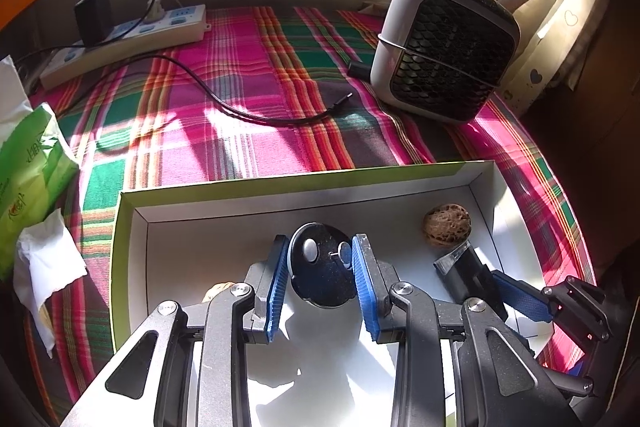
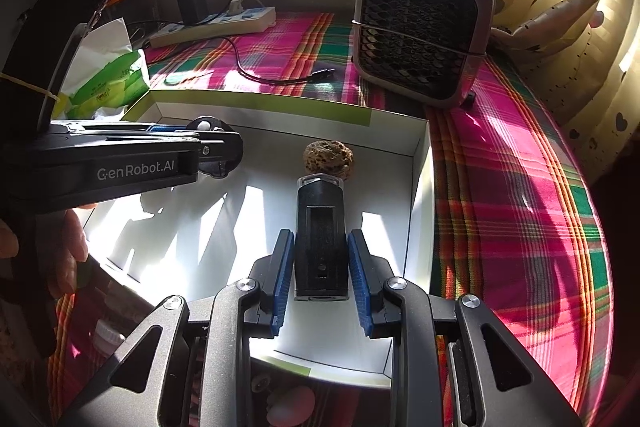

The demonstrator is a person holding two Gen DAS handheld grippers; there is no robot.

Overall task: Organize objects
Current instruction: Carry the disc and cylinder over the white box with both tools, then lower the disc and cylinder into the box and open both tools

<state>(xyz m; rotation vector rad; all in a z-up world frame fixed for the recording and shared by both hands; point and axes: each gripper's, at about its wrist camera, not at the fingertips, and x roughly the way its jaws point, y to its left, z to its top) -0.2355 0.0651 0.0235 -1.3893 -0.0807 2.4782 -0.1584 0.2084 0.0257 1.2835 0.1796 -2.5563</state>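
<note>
**A:** Step in hand, and how to do it well?

**B:** Judging by the layout, setting two items down in the shallow white cardboard box with green rim [image 1: 116,227] on the plaid pink-and-green cloth [image 1: 248,75]. Best lowered level until each base meets the box floor, then released; worth keeping clear of the brown wrinkled walnut [image 1: 447,225] near the box's far right corner.

**A:** Left side?

**B:** Left gripper [image 1: 320,269]: jaws partly closed, blue ribbed pads pressing both sides of a round black disc with small silver buttons [image 1: 320,279], held over the box's middle. Touching the floor or not: cannot tell.

**A:** Right side?

**B:** Right gripper [image 2: 320,277]: jaws narrowly set, clamped on a slim black rectangular device with a clear end cap [image 2: 320,239], pointing at the walnut, tip just beside it, perhaps touching. Lying inside the box near its right wall.

**A:** Anything around?

**B:** Green tissue pack [image 1: 28,171] left of the box, white power strip [image 1: 132,39] far left, grey mesh-fronted fan [image 1: 444,43] beyond on the right.
</note>
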